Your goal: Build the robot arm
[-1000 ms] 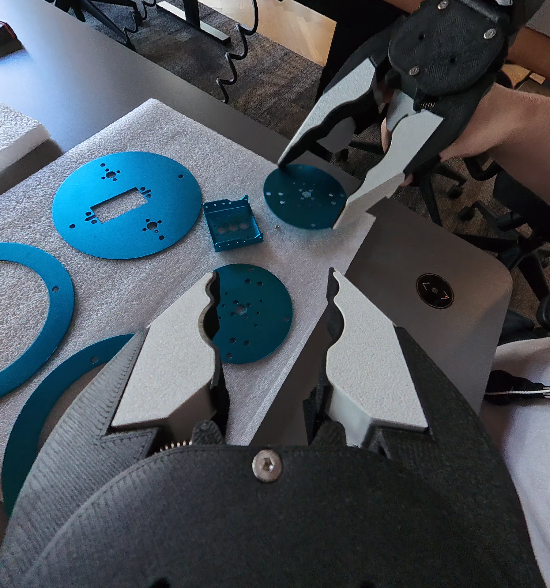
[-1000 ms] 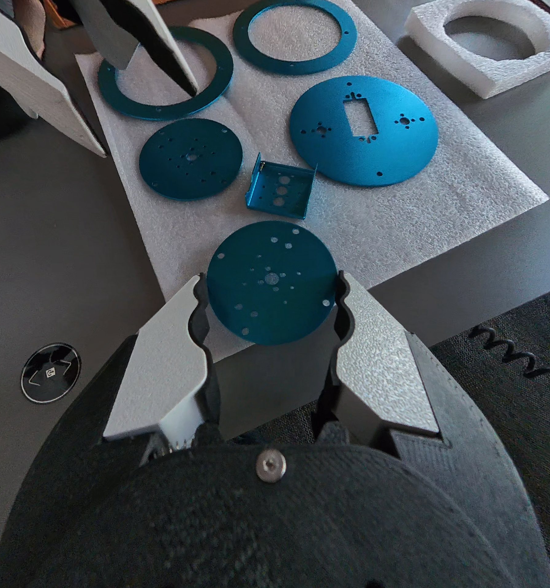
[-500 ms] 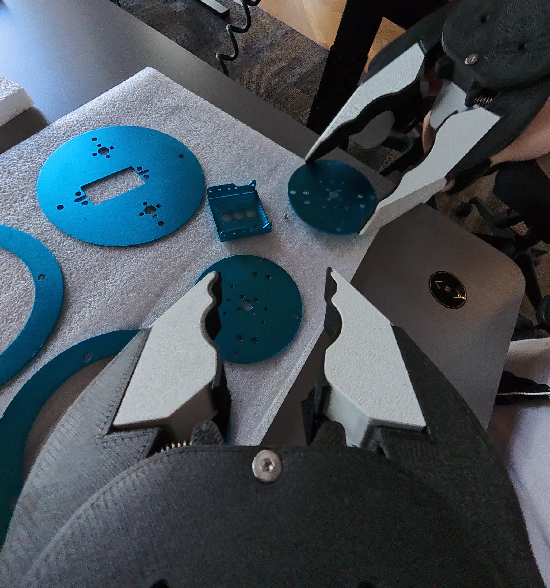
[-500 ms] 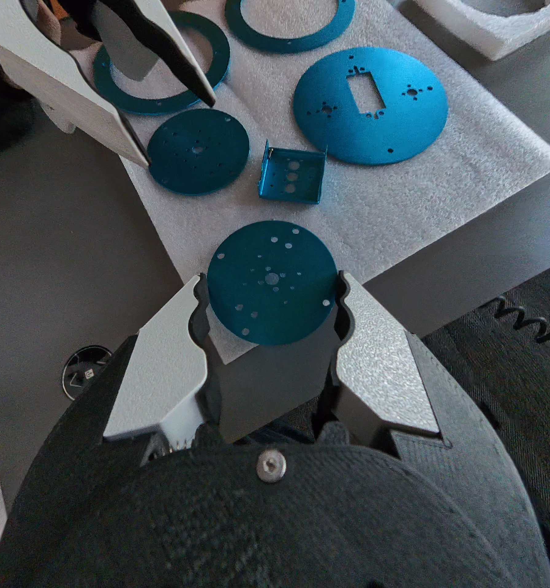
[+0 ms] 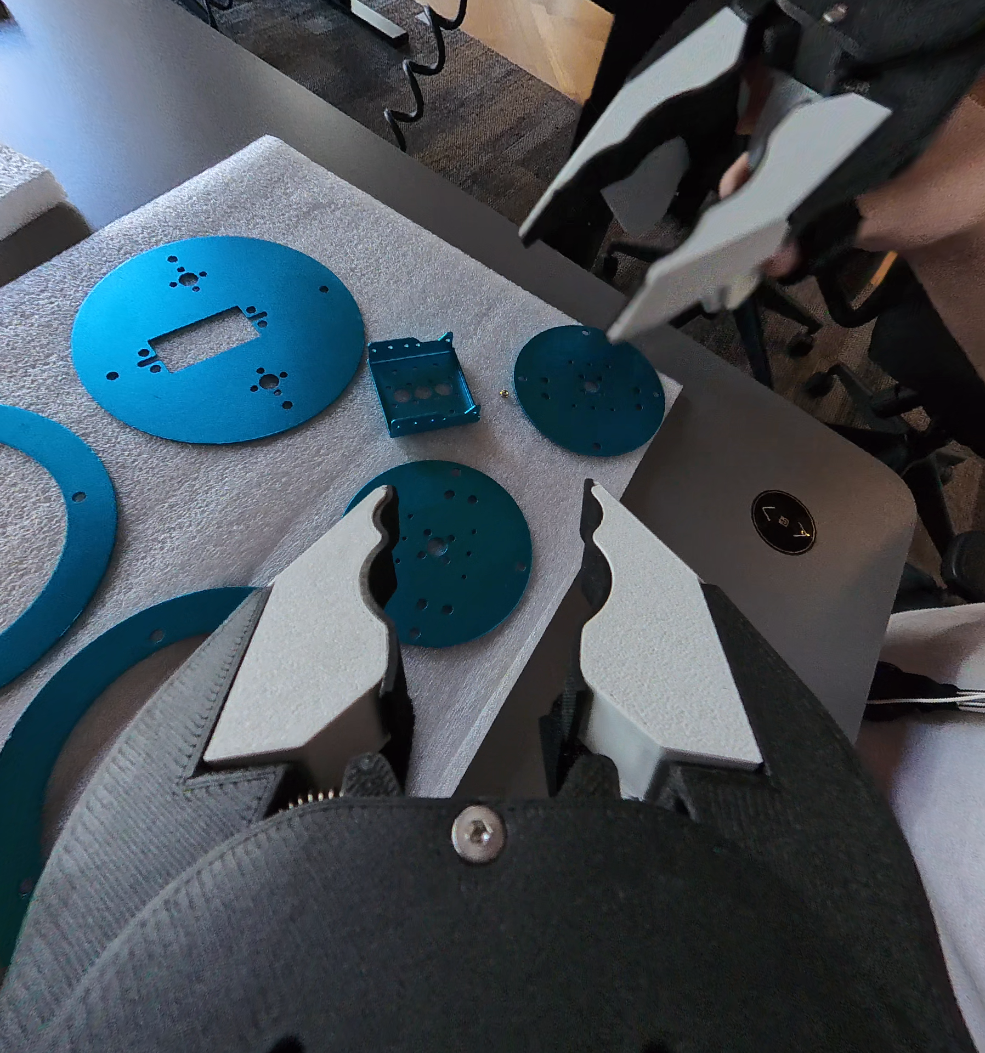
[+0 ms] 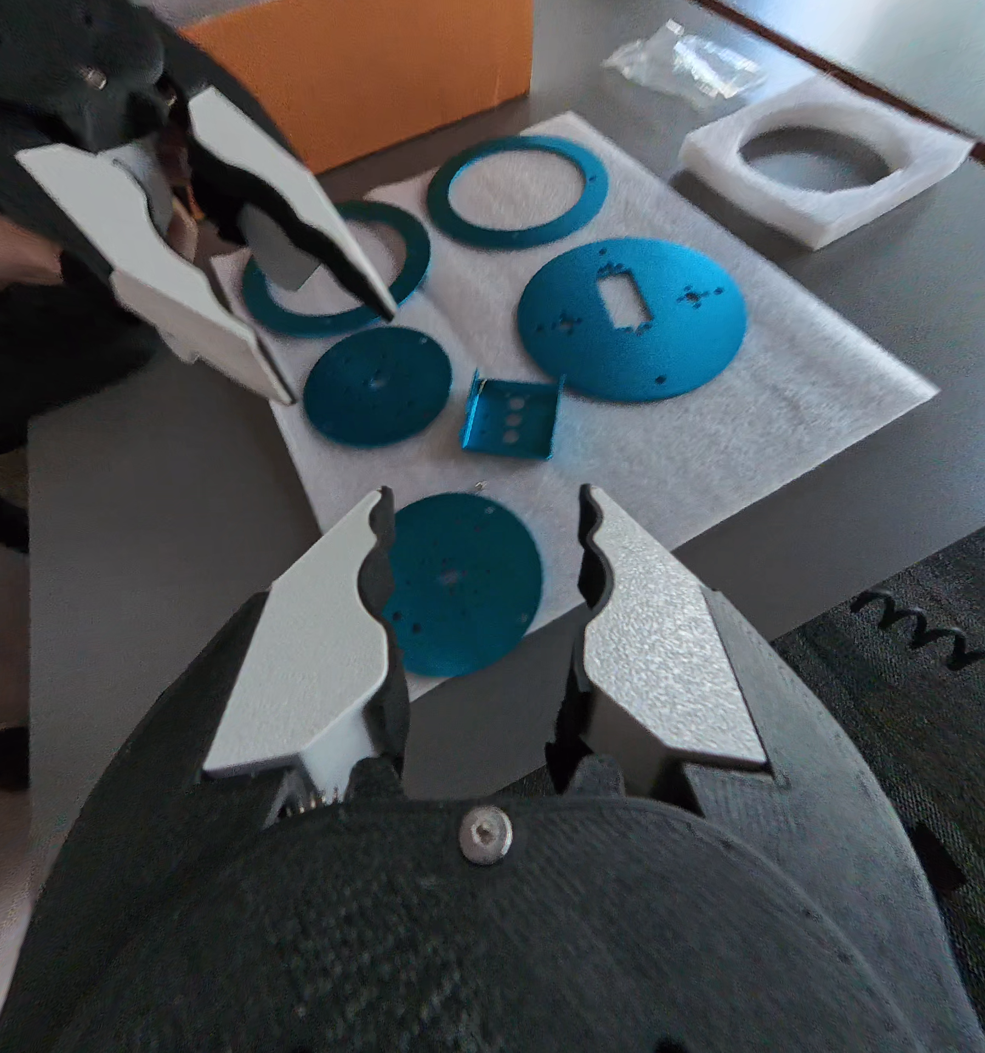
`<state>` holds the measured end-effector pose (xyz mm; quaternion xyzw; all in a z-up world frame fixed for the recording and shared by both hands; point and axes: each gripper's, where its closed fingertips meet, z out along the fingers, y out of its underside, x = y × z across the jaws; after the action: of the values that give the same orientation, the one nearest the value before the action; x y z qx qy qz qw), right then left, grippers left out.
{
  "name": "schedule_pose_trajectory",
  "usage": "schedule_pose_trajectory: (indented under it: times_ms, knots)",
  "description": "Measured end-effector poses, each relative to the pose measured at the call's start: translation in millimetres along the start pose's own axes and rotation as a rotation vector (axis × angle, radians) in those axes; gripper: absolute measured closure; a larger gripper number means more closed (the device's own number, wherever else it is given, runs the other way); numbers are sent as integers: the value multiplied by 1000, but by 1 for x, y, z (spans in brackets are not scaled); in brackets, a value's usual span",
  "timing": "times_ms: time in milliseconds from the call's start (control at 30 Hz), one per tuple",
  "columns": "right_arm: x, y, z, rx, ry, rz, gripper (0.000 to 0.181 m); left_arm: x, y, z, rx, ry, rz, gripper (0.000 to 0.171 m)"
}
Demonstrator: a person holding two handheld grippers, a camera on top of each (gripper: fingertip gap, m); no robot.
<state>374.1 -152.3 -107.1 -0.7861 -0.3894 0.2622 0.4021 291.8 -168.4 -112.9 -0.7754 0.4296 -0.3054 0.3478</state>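
Two perforated blue discs [image 5: 467, 555] [image 5: 590, 390] lie seemingly flat on foam.

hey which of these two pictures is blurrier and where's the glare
The right wrist view is blurrier: the left claw and the blue bracket smear. The left wrist view is sharper on the large blue disc, with window glare washing the grey table at top left.

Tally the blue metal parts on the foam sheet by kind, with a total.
Flat rings: 2
Small drilled discs: 2
Large disc with rectangular cutout: 1
Bent bracket: 1
Total: 6
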Motion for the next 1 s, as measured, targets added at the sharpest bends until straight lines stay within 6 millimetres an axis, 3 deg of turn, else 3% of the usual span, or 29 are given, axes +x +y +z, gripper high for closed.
schedule_pose_trajectory:
  times_ms: [67,200,300,467,700,867,1000]
  knots:
    - [19,-10,10,19,0,39,140,-1,-1,-2,6,-4,-6,108]
    - [30,-5,47,-62,-44,128,146,-4,1,-4,1,-20,-16,108]
    - [31,4,60,-111,-9,147,150,-4,5,-6,-6,-27,-23,109]
    - [34,6,62,-106,15,179,180,-8,10,2,-29,-14,-39,110]
    - [31,-1,61,-64,61,148,181,-12,4,14,-26,-10,-37,111]
    - [24,-4,56,-79,184,75,181,-22,-2,24,-21,-89,-33,98]
    - [18,-10,55,-68,221,103,181,-23,-6,36,-30,-147,5,97]
